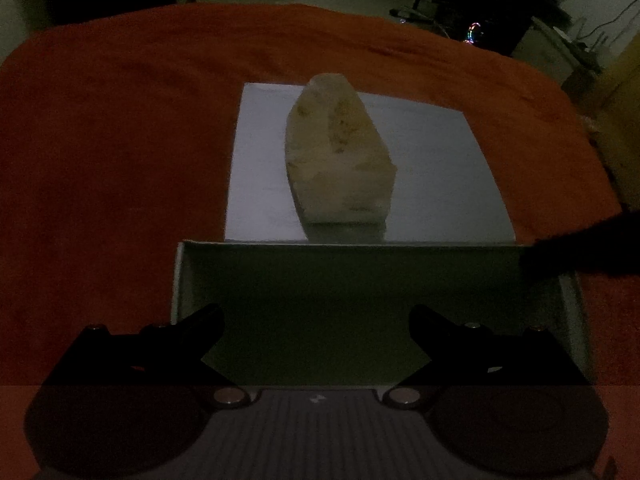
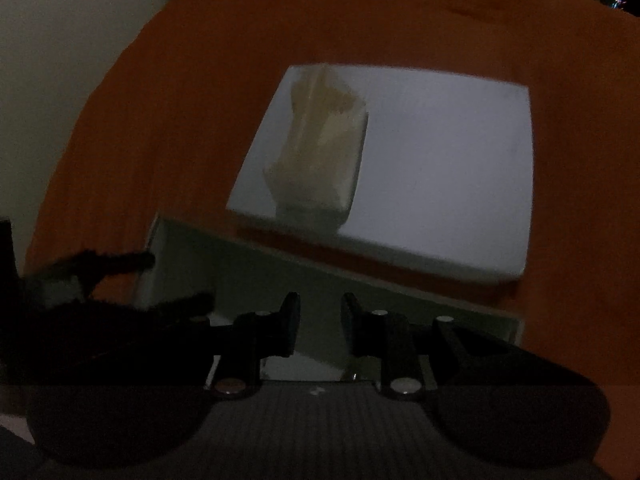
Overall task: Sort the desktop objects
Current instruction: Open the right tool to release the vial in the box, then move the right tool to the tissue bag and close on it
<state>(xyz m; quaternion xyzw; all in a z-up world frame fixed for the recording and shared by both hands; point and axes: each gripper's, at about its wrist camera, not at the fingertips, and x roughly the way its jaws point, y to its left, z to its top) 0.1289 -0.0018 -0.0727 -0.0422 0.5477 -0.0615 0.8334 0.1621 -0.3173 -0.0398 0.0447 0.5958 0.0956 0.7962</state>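
Observation:
A pale cream pouch-like object (image 1: 338, 152) lies on a flat white sheet or lid (image 1: 432, 168) on the orange cloth. It also shows in the right wrist view (image 2: 320, 156) on the white sheet (image 2: 448, 168). An open grey-white box (image 1: 352, 300) sits in front of the sheet. My left gripper (image 1: 316, 324) is open wide over the box, holding nothing. My right gripper (image 2: 320, 320) hovers over the box (image 2: 256, 280) with its jaws a small gap apart and nothing between them. The left gripper's fingers (image 2: 116, 262) show at the box's left edge.
An orange cloth (image 1: 120, 140) covers the table. A dark shape (image 1: 588, 248) reaches in from the right at the box's far right corner. The dim room behind has dark furniture and a small coloured light (image 1: 474, 32).

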